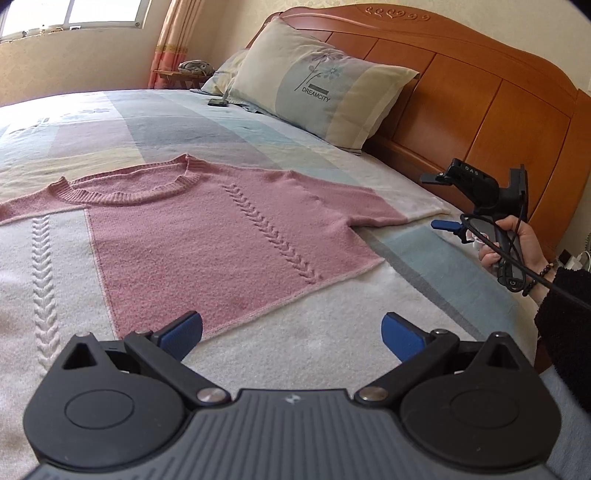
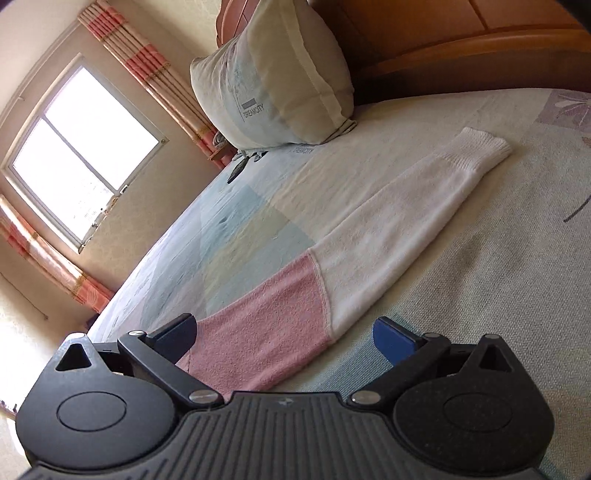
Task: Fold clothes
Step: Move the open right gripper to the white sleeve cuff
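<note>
Bedspread (image 1: pixel 332 343) holds sweater (image 1: pixel 207 236) just beyond left claw (image 1: pixel 291 334).

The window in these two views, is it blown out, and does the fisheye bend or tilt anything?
Right wrist view: the bright white window is overexposed, with no detail outside; the whole room sits tilted and the striped pink curtain bows. Left wrist view: only a window corner shows, also washed out; the orange wooden headboard curves strongly, while the pink and white knitted sweater stays evenly lit and sharp.
</note>
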`<state>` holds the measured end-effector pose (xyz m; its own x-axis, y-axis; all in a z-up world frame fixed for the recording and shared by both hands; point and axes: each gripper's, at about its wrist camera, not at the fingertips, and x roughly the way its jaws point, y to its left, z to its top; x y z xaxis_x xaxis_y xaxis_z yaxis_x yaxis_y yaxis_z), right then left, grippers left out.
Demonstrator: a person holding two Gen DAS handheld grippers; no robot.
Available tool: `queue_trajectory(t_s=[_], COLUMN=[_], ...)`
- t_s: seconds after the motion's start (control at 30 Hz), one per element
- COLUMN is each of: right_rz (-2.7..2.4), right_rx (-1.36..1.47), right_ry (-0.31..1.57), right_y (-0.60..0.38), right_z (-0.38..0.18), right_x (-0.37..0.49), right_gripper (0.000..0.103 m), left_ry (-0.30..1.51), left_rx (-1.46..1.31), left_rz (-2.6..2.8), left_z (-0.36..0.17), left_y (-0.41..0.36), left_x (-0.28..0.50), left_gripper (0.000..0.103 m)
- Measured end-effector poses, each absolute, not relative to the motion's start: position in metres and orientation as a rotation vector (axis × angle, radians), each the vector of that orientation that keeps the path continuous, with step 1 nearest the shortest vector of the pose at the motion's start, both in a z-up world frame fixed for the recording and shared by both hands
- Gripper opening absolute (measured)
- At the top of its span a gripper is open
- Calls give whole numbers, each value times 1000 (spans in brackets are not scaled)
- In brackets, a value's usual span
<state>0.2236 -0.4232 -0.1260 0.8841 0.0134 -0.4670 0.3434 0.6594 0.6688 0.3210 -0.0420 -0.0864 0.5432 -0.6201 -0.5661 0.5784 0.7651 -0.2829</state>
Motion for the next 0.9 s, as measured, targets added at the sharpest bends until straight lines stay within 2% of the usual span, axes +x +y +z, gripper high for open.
queue_trajectory(t_s=[0.37,0.9], right_rz=[-188,-148], right_rx=[828,731], right_ry=[443,359], right_y=[-468,-480], right_z=[-147,-154], right_x=[255,273], right_gripper=[103,103], left_ry=[725,752], left_rx=[-21,-30], left_rz=[-730,-732], left_z=[-101,-107], left_y=[-55,-56], left_x=[321,325], left_gripper=[102,102])
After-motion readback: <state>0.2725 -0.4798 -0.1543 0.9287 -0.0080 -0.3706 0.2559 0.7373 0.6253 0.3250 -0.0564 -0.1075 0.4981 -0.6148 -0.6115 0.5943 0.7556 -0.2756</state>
